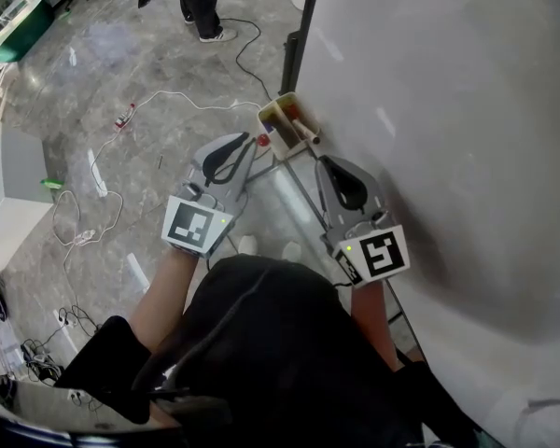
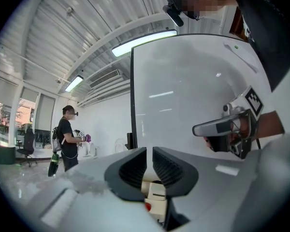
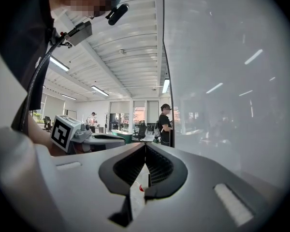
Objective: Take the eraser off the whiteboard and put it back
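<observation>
The whiteboard [image 1: 448, 110] fills the right of the head view, its surface bare. A cream holder [image 1: 285, 124] with a red knob and coloured items sits at the board's lower left corner; I cannot pick out the eraser in it. My left gripper [image 1: 235, 146] is just short of that holder, pointing level. Its jaws are nearly together, a thin slit between them and nothing in it [image 2: 149, 153]. The cream block with a red dot [image 2: 154, 199] shows below them. My right gripper [image 1: 341, 171] hangs close beside the board, shut and empty [image 3: 145, 151].
The board's dark frame post [image 1: 294, 26] rises past the holder. White cables and a power strip [image 1: 126, 118] lie on the grey floor at the left. A white cabinet [image 1: 9, 185] stands at the left edge. A person's legs [image 1: 201, 7] are farther off.
</observation>
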The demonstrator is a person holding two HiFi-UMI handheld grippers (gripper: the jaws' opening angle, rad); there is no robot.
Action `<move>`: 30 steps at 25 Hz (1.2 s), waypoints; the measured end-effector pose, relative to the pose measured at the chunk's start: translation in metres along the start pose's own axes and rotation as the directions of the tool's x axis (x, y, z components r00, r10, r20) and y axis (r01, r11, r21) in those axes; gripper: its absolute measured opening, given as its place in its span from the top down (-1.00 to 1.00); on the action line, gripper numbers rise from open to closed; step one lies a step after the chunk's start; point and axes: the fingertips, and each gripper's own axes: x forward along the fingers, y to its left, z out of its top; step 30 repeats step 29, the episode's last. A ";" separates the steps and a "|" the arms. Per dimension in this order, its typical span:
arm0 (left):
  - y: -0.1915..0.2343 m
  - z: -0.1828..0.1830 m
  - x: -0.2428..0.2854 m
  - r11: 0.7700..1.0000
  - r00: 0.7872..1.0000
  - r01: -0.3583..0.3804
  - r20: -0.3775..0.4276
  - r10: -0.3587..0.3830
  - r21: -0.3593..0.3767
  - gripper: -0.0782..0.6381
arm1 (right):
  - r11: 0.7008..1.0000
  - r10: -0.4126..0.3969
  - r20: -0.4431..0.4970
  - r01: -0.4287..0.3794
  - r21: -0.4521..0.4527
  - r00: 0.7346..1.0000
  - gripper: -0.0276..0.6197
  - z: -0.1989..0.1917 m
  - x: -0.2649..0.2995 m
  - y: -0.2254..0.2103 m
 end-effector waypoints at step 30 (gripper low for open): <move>0.019 -0.012 -0.050 0.999 0.999 -0.035 -0.022 0.035 -0.001 0.76 | 1.000 -0.008 -0.009 0.008 -0.019 1.000 0.89 -0.005 0.002 0.031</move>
